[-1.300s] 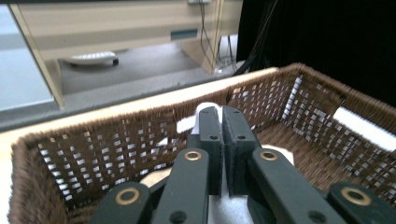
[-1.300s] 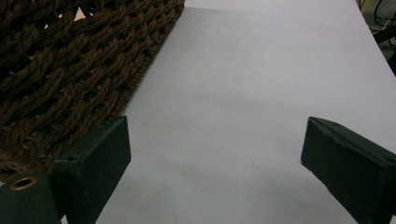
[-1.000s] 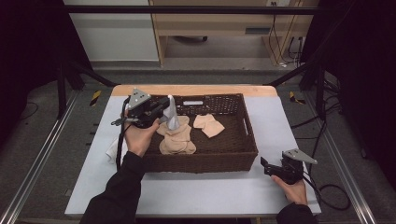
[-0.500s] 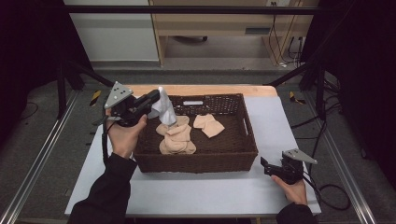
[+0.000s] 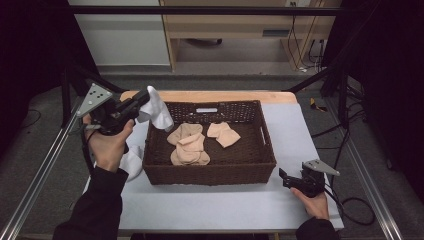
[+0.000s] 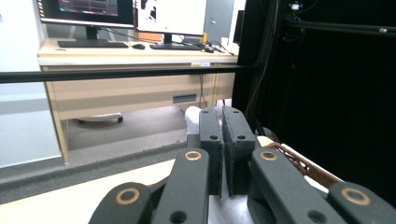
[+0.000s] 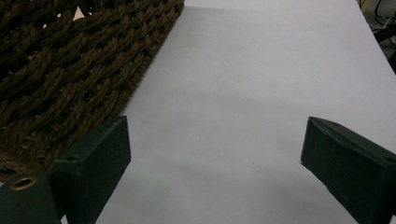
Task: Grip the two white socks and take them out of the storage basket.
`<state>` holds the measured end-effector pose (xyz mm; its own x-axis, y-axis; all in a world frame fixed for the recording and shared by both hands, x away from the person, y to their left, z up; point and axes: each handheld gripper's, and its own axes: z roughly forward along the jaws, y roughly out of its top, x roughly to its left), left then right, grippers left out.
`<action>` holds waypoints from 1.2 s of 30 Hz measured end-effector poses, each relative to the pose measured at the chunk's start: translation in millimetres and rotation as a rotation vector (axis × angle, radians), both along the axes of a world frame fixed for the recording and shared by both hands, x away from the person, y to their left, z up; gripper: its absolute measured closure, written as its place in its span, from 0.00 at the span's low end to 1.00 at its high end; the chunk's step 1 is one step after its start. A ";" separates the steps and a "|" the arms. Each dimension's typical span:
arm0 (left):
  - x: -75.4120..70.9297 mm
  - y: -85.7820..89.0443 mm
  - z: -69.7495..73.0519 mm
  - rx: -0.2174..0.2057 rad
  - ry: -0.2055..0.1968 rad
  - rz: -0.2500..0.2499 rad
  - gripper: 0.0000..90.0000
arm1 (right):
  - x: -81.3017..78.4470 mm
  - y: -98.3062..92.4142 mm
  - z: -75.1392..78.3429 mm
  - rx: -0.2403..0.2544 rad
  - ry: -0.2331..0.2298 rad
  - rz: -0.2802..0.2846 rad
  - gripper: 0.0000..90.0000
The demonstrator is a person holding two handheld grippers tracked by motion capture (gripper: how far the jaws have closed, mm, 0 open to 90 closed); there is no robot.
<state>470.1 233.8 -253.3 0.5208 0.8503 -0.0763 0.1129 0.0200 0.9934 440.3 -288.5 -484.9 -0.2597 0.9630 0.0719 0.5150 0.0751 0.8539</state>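
My left gripper (image 5: 145, 98) is shut on a white sock (image 5: 156, 112) and holds it in the air over the far left corner of the brown wicker basket (image 5: 210, 175). In the left gripper view the jaws stand pressed together, with a bit of the white sock (image 6: 192, 115) showing behind them. Two tan socks (image 5: 189, 144) and a smaller tan sock (image 5: 223, 134) lie inside the basket. Another white sock (image 5: 131, 164) lies on the table left of the basket. My right gripper (image 5: 283, 176) rests open on the table at the basket's front right corner, with nothing between its fingers (image 7: 93, 158).
The basket wall (image 7: 60, 70) is close on the left of the right gripper. A white sheet (image 5: 210, 205) covers the table in front of and right of the basket. A cable (image 5: 350, 210) trails off the right edge. Metal frame rails (image 5: 40, 175) flank the table.
My left gripper has lifted the white sock out of the basket and carried it left and up, past the basket's left rim. The right gripper has stayed still.
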 end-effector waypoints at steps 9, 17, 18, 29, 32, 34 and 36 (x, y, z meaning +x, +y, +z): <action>-8.6 31.6 6.2 -0.021 -0.013 0.052 0.96 | 0.0 0.0 0.0 0.000 0.000 0.000 0.10; -16.0 54.5 2.6 -0.027 -0.019 0.089 0.96 | 0.0 0.0 0.0 -0.001 -0.001 0.000 0.09; -16.0 54.5 2.6 -0.027 -0.019 0.089 0.96 | 0.0 0.0 0.0 -0.001 -0.001 0.000 0.09; -18.9 78.7 -25.7 -0.046 0.021 0.119 0.96 | -0.1 0.2 0.1 0.001 0.002 0.000 0.09; -18.8 82.3 -36.3 -0.037 0.040 0.125 0.96 | 0.0 0.0 0.0 -0.002 -0.002 0.000 0.09; -17.7 85.2 -48.6 -0.021 0.063 0.135 0.96 | -0.1 0.3 0.1 0.000 0.001 -0.001 0.09; -17.0 86.1 -53.2 -0.017 0.073 0.137 0.96 | -0.2 0.3 0.1 0.001 0.002 -0.001 0.09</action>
<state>453.0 319.8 -306.5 0.3929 0.9110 -0.1251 0.1803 0.0571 0.9820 440.2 -288.2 -484.8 -0.2590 0.9631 0.0732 0.5165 0.0740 0.8531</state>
